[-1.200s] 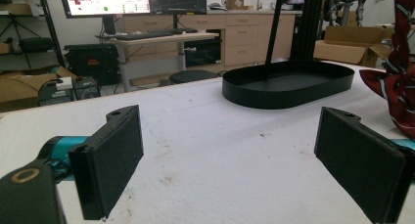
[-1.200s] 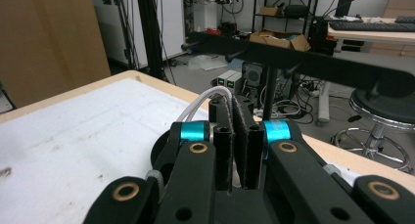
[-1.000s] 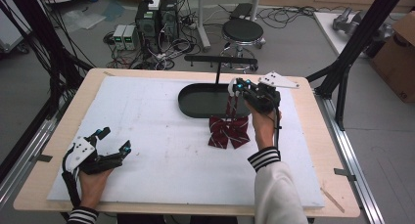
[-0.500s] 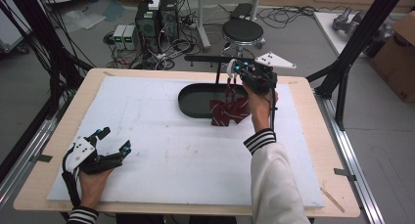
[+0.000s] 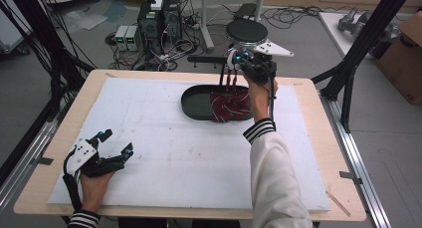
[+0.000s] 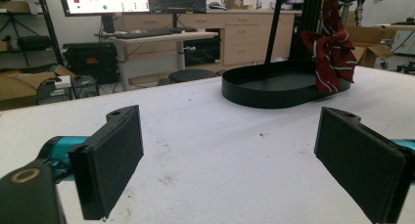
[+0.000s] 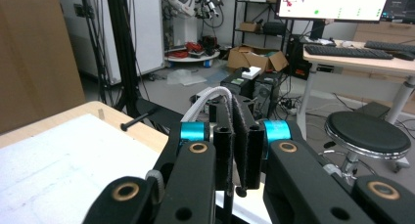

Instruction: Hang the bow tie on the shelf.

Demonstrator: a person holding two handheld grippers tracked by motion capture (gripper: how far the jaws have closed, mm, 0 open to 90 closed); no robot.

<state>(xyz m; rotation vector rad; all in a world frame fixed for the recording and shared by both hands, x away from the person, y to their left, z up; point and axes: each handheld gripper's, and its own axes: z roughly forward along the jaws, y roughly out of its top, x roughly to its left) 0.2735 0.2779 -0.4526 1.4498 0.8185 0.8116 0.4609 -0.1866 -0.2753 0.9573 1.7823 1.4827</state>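
Note:
A dark red striped bow tie hangs by its thin strap from my right gripper, dangling over the right part of a black oval tray. A black stand with a post and crossbar rises from that tray, close to the gripper. In the right gripper view the jaws are shut on the dark strap. My left gripper rests open at the near left of the table, nothing between its pads. From there the bow tie and tray show far ahead.
A white foam sheet covers the wooden table. Black frame posts stand at both sides. Beyond the far edge are a round stool, computer boxes and cables on the floor.
The right gripper has lifted the bow tie off the sheet and carried it away from the person, so it now hangs over the tray. The left gripper has stayed put.

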